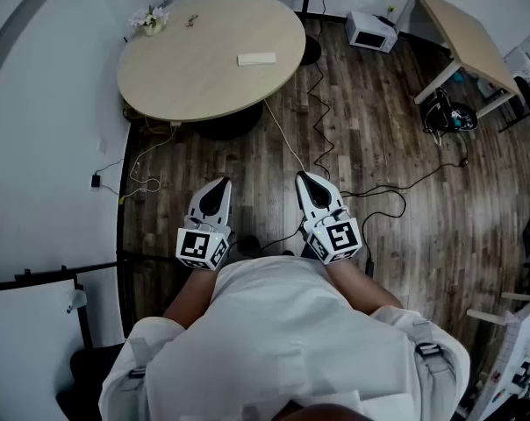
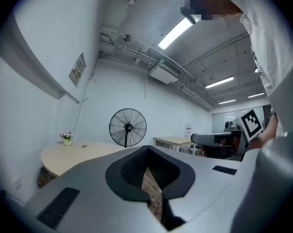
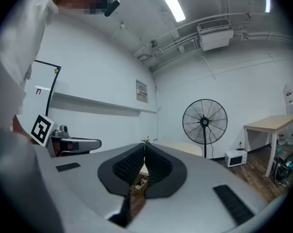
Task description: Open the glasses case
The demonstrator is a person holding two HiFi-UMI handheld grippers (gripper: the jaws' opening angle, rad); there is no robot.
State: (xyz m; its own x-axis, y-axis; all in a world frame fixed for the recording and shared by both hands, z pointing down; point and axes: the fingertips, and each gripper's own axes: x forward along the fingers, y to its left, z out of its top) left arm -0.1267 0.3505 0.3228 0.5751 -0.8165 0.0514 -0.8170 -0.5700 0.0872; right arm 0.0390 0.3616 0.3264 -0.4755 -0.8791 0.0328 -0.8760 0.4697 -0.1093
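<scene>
The glasses case [image 1: 256, 59], a pale flat oblong, lies on the right part of the round table [image 1: 177, 77], at the far side of the scene and well apart from both of your grippers. A small pot of flowers [image 1: 150, 19] stands at the table's far left edge. Your left gripper [image 1: 222, 182] and right gripper [image 1: 303, 176] hang side by side near your body, over the wood floor [image 1: 379, 147], tips pointing toward the table. Each is clenched: the jaw tips meet, with nothing between them. Cables [image 1: 322, 121] trail across the floor between table and grippers. A standing fan [image 2: 128, 127] rises behind the table; a microwave [image 1: 370, 32] sits on the floor at far right, beside a rectangular table [image 1: 462, 33]
</scene>
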